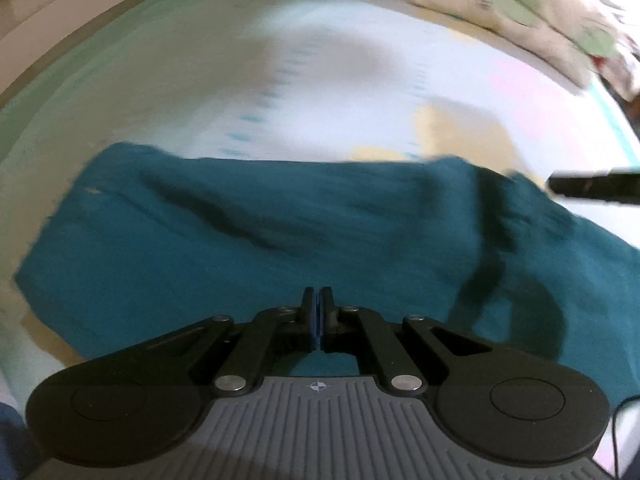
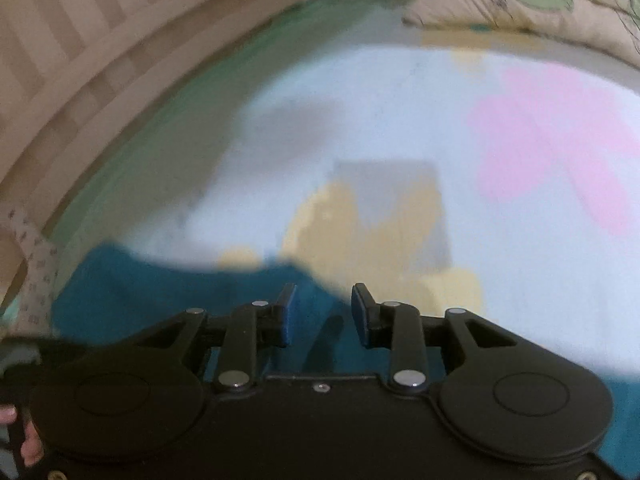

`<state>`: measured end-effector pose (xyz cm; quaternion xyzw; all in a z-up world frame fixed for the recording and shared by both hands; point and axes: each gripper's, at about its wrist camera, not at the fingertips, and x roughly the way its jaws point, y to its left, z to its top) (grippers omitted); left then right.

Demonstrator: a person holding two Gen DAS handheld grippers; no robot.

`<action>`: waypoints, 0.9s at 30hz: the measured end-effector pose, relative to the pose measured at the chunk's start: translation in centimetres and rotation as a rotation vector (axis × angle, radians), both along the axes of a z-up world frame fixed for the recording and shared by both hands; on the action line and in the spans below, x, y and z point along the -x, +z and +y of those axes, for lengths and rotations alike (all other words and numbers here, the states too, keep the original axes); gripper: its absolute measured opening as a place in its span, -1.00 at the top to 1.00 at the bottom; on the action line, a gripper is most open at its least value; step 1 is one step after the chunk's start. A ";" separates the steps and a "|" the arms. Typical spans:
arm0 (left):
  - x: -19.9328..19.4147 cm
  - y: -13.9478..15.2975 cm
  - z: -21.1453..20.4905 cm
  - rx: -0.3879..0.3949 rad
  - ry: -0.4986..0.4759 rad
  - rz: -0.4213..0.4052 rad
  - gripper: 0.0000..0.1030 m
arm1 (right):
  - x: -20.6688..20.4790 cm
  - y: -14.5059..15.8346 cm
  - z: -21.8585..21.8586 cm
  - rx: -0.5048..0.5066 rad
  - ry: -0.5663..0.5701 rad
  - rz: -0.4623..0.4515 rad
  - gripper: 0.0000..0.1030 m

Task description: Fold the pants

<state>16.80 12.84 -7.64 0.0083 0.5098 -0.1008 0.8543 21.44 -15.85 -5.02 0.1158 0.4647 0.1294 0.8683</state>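
Teal fabric fills the lower half of the left wrist view: the pants (image 1: 304, 236) lie on the bed sheet (image 1: 340, 92) as a broad, roughly rectangular slab running from 9 o'clock to 3 o'clock, with soft creases across the top layer and a darker drooping fold toward 4 o'clock. The outline suggests at least one fold is already made, though blur hides the layer count. The left tool (image 1: 319, 312) sits at 6 o'clock, its blue pads pressed together with no cloth seen between them. A dark bar enters at 3 o'clock, probably the other tool. A patterned pillow (image 1: 500, 12) lies at 1 o'clock. In the right wrist view, the right tool (image 2: 323, 314) stands at 6 o'clock with jaws partly apart and nothing between them; the pants (image 2: 168, 292) spread beneath and toward 8 o'clock, the printed bed sheet (image 2: 400, 112) beyond. Judgement: the garment is released and lies compact; a further fold or smoothing may remain.
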 end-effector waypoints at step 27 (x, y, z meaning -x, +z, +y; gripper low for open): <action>3.7 -0.6 -7.3 -0.027 -0.062 0.054 0.95 | 14.4 4.1 -13.2 0.131 -0.306 0.105 0.18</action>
